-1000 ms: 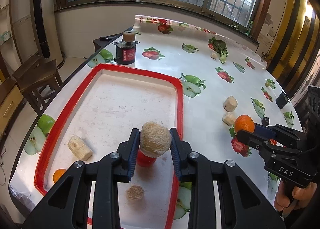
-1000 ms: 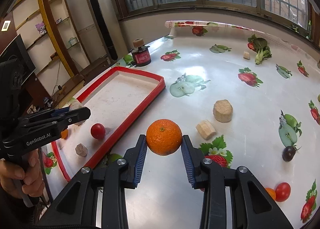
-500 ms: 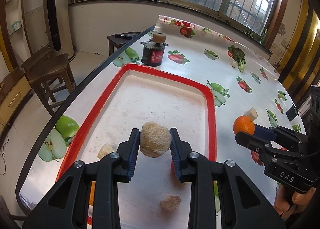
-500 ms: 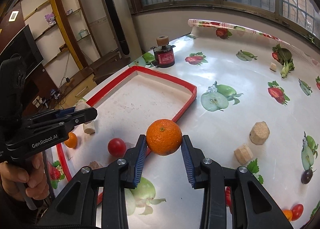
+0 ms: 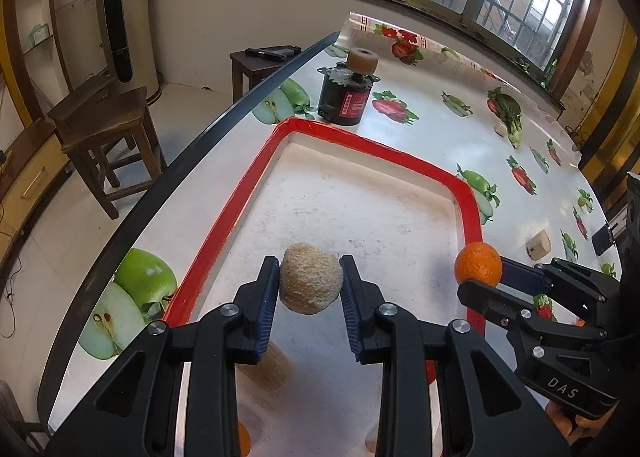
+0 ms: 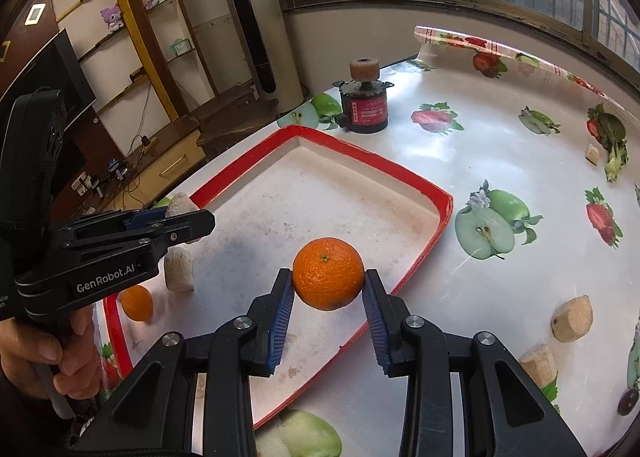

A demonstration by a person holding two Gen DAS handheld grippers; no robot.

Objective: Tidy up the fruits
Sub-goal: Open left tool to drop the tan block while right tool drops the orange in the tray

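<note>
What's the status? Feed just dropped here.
Left tongs shut on beige lump. Right tongs shut on orange. Both over red tray.

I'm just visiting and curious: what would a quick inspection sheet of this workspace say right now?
Surface: table under a fruit-print cloth.
Job's things: red-rimmed tray holds a small orange and a beige chunk.
Clutter: black canister; beige chunks on the cloth.
Grippers: left gripper shut on a beige lump; right gripper shut on an orange, both over the tray.
Cables: wires on the floor.
Surroundings: stool, windows, shelves.
</note>
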